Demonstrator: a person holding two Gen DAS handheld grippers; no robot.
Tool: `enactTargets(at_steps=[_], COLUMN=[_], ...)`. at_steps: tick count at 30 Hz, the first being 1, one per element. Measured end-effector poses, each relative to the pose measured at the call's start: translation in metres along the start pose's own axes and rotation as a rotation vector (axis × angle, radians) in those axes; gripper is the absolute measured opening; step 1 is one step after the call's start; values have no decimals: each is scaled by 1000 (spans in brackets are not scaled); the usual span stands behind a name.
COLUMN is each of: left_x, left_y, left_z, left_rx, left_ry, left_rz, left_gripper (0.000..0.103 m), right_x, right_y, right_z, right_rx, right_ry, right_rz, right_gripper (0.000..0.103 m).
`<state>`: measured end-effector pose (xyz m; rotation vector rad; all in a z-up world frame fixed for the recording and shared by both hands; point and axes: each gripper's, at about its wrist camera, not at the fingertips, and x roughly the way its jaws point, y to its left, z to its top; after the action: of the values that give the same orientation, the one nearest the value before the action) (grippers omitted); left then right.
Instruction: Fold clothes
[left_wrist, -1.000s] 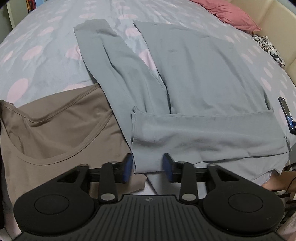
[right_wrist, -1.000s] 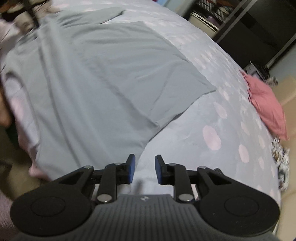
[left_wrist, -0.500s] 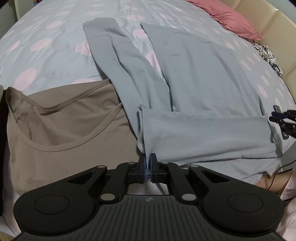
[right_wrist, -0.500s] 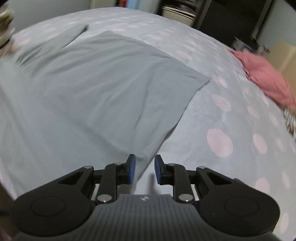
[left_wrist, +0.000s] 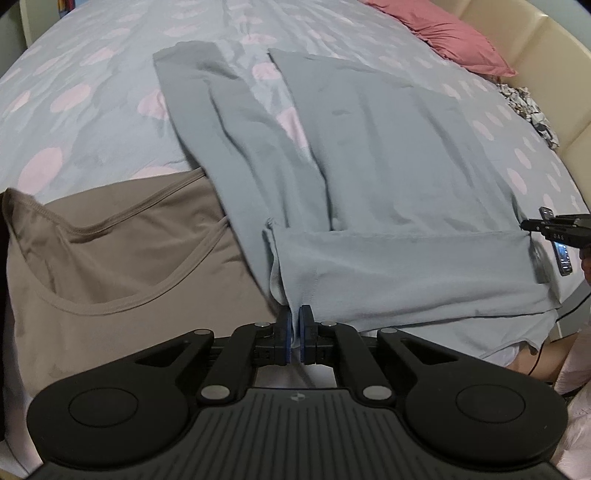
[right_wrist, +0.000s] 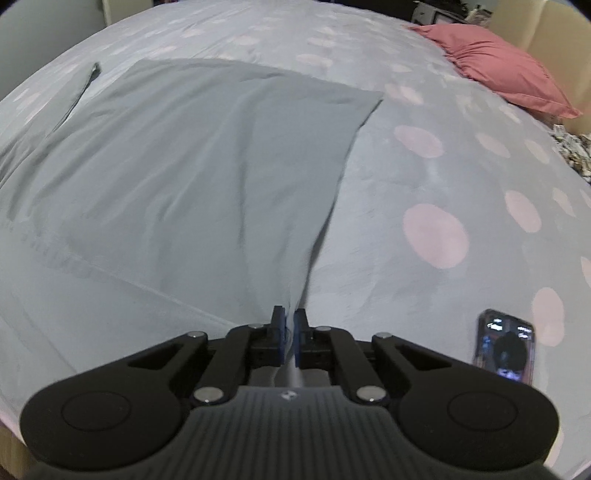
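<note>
A grey long-sleeved top (left_wrist: 388, 166) lies spread on the bed, its near part folded over into a band and one sleeve (left_wrist: 221, 122) running away to the left. My left gripper (left_wrist: 294, 338) is shut on the near left corner of that band, which rises a little off the bed. In the right wrist view the same grey top (right_wrist: 192, 177) fills the left half. My right gripper (right_wrist: 290, 341) is shut on its near right edge, with cloth pinched between the blue pads. The right gripper's tip (left_wrist: 543, 226) also shows at the right edge of the left wrist view.
A brown top (left_wrist: 122, 258) lies to the left, partly under the grey sleeve. A phone (right_wrist: 506, 347) rests on the spotted bedsheet (right_wrist: 443, 184) right of my right gripper. A pink pillow (right_wrist: 502, 70) and a beige headboard (left_wrist: 528, 62) stand at the far end.
Both grippers went from open to shut on the grey top's near edge, the left first and the right after it. The cloth at both corners now lifts slightly.
</note>
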<state>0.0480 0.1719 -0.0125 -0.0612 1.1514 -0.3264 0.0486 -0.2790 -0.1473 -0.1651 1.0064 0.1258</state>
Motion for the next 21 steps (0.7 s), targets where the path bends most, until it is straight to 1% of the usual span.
enactTargets(at_steps=[4, 5, 6, 8, 10, 12, 14, 15, 16, 17, 20, 21], left_x=[1, 2, 3, 4, 6, 7, 7, 8, 8, 8, 9, 9], left_y=[-6, -7, -8, -7, -7, -7, -8, -8, -9, -9, -11, -13], left_z=[4, 5, 6, 7, 8, 8, 8, 8, 7, 7, 8, 8], left_rx=[18, 21, 24, 16, 16, 17, 18, 21, 24, 26, 36, 40], left_ry=[0, 3, 6, 13, 17, 19, 22, 24, 26, 28, 29, 28], left_rz=[-31, -23, -16, -14, -10, -8, -5, -4, -2, -1, -2, -2], left_gripper=[2, 2, 2, 2, 2, 2, 2, 2, 2, 2, 2, 2], right_x=[7, 8, 9, 7, 1, -7, -12, -13, -14, -13, 0, 5], right_y=[-14, -16, -19, -25, -42, -44, -38, -33, -28, -22, -10, -7], right_z=[0, 0, 0, -1, 0, -1, -2, -3, -4, -4, -3, -3], right_rx=[22, 23, 22, 17, 136, 174, 198, 215, 231, 230, 225, 238], right_ry=[25, 28, 31, 19, 19, 3, -14, -20, -25, -24, 3, 18], right_rz=[-26, -45, -64, -125, -42, -6, 29, 48, 65, 67, -12, -22], right_gripper=[5, 5, 3, 3, 4, 7, 9, 17, 23, 23, 23, 23])
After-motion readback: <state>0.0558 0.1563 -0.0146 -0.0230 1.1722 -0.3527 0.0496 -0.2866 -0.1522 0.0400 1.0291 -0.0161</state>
